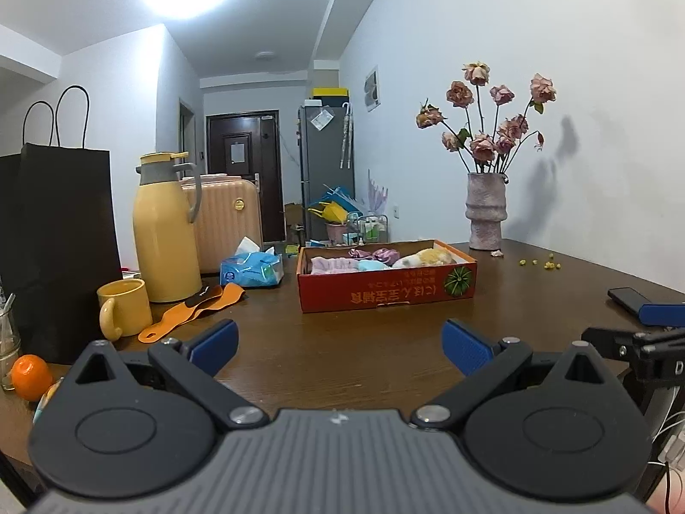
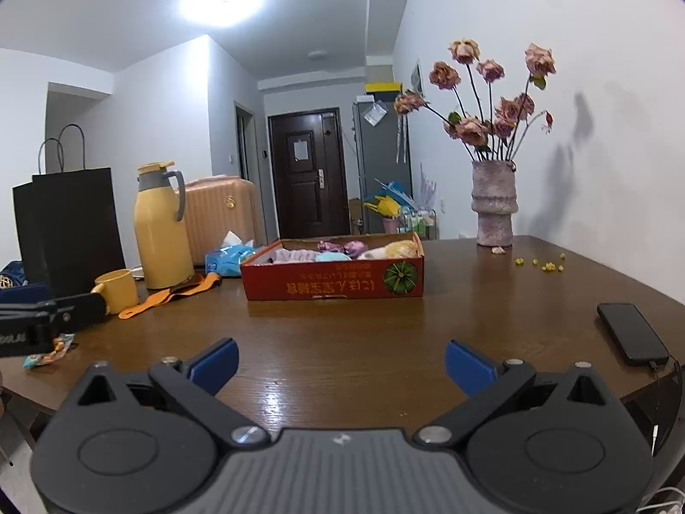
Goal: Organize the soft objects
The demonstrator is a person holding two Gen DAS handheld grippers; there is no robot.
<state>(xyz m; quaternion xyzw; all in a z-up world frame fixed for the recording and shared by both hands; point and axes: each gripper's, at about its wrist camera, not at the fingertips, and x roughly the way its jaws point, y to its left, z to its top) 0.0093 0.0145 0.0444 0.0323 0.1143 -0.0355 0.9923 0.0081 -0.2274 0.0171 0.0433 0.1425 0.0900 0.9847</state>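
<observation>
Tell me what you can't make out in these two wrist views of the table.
- Soft items in the red box: its front wall hides their lower parts in both views, so no count.
- Black bag: contents hidden by its sides.
- Glass jar: cut off by the left wrist view's edge.
- Box lettering: upside down, too small.
- Wrapper: print too small.

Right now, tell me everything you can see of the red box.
The red box is a shallow, open-topped cardboard tray that sits flat near the middle of the brown table. Its front wall shows yellow print, upside down, and a green round fruit picture at the right end. Inside lie soft items: pink, purple, light blue and a yellow-white one. Neither hand-held gripper touches it.
</observation>
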